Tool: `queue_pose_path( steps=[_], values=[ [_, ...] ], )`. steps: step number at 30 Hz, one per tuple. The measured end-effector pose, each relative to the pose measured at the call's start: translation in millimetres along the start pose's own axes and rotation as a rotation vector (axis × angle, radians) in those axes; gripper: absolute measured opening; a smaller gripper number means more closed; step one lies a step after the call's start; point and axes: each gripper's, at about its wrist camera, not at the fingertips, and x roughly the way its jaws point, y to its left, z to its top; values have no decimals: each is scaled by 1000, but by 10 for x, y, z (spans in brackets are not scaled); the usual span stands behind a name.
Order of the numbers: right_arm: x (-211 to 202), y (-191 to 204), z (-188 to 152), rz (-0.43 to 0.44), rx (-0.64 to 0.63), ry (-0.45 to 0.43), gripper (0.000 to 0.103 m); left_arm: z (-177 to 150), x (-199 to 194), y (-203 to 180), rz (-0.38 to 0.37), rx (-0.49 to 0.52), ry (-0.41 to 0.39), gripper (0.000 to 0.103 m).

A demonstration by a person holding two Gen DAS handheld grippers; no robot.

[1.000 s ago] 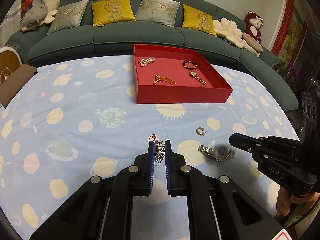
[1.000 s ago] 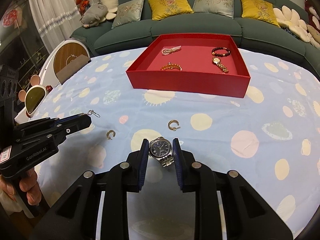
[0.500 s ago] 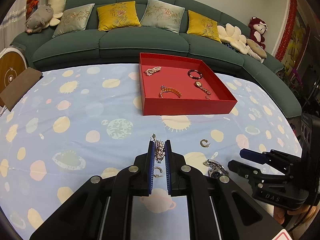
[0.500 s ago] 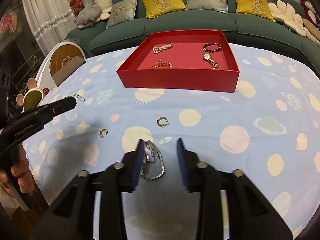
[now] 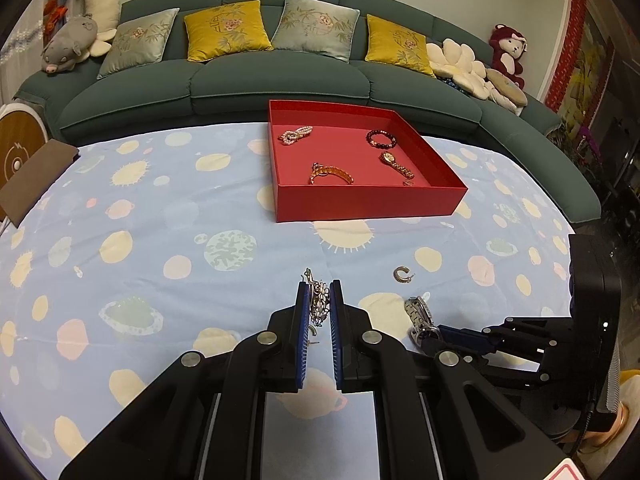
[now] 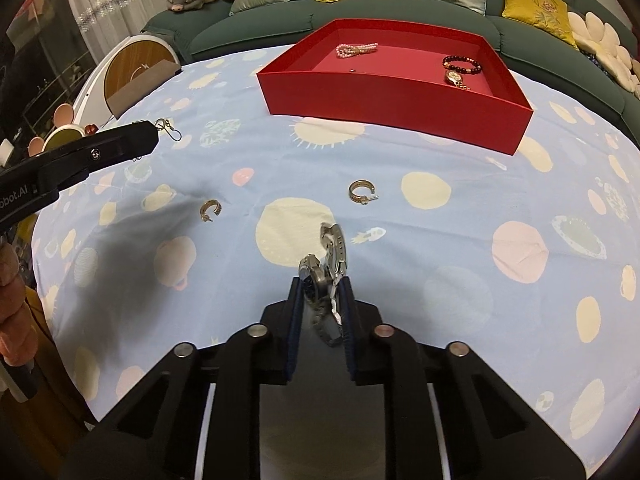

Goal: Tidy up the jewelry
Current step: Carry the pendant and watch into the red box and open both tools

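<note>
From the left wrist view, the left tongs (image 5: 318,308) are closed narrow on a small tangled silver chain (image 5: 319,300), held clear above the tabletop (image 5: 140,220). To their right, the right tongs (image 5: 434,334) grip a steel wristwatch (image 5: 418,312) low over the cloth. A hoop earring (image 5: 401,274) lies loose on the cloth, well short of the red tray (image 5: 372,200). A second hoop earring (image 5: 312,330) peeks out below the chain, between the pads. Inside the tray already lie a pearl bracelet (image 5: 295,135), a dark bead bracelet (image 5: 381,139), a gold watch (image 5: 396,164) and an amber bracelet (image 5: 331,173).

From the right wrist view, the right tongs (image 6: 320,296) pinch the wristwatch (image 6: 326,272) by case and band, its free end standing up ahead of the pads. The left tongs (image 6: 154,132) come in from the left with the chain (image 6: 168,130) dangling at their tip. Both earrings, one (image 6: 362,192) nearer the tray (image 6: 400,96) and one (image 6: 210,210) further left, rest on the cloth.

By my reckoning the task is around halfway: four pieces are stowed, two are in hand and need carrying to the tray, and the two earrings remain to be collected.
</note>
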Motion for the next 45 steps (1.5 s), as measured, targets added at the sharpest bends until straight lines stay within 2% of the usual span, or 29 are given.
queue_pose_path(
  steps=[10,17,27,33,38,45],
  values=[
    [-310,-119,205,9,44,-118,8,99,-19,-45,4,1,-17,8],
    [-555,-200,421,5,74,-212,8,293,-154,-181,-23,26,-79,7],
    [-842,-363,890,-22,91,-330,8,791,-214,-299,-23,51,-144,7],
    [-826,-570,1317,-31,96,-363,8,1243,44,-236,37,80,-142,7],
    [-607,-719,1641,-39,101,-360,8,1565,317,-209,88,107,-152,7],
    [-200,-909,2002,-17,131,-330,8,1867,827,-184,101,100,-119,7]
  ],
)
